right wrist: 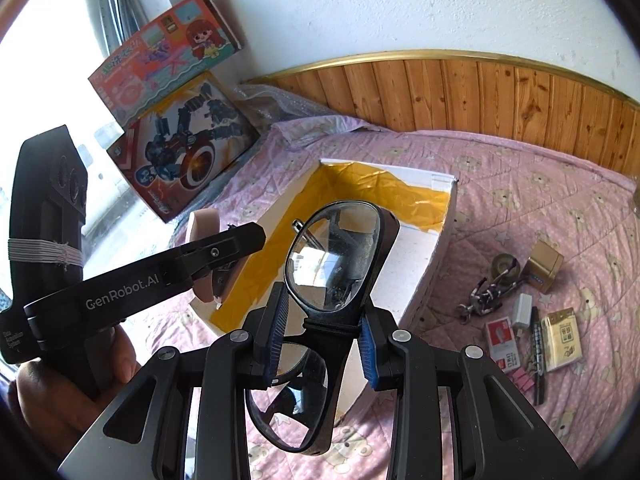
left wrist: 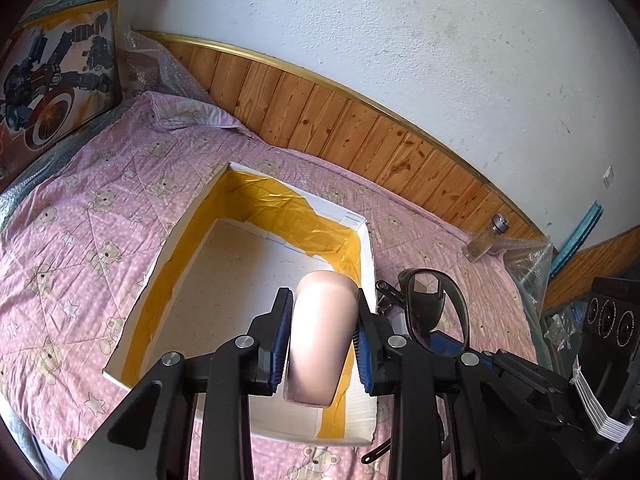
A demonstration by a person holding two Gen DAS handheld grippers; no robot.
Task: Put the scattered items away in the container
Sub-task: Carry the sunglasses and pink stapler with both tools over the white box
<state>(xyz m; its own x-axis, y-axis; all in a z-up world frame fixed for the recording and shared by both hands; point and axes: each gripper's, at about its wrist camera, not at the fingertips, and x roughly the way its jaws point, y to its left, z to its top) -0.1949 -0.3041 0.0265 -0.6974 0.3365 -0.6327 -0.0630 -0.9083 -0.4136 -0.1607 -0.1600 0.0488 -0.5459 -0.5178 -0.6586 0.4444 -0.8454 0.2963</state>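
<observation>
A white box [left wrist: 192, 216] lined with yellow tape lies open on the pink bear-print bed cover [left wrist: 80, 208]. My left gripper [left wrist: 323, 296] is shut on a pale pink cylinder [left wrist: 320, 340], held over the box's right side. In the right wrist view my right gripper [right wrist: 324, 300] is shut on the bridge of black-framed glasses [right wrist: 336, 256], just above the box's near corner [right wrist: 444, 232]. The pink cylinder [right wrist: 204, 220] shows there at left, behind the left gripper's finger. The glasses [left wrist: 432, 304] also appear to the right of the box in the left wrist view.
Small items lie on the cover right of the box: a tape roll [right wrist: 506, 264], a gold box [right wrist: 544, 266], a lanyard [right wrist: 486, 294], a white charger [right wrist: 522, 310], two packs [right wrist: 562, 338], a pen [right wrist: 538, 356]. A glass jar [left wrist: 486, 238] stands by the wood panelling. Toy boxes [right wrist: 180, 140] lean at far left.
</observation>
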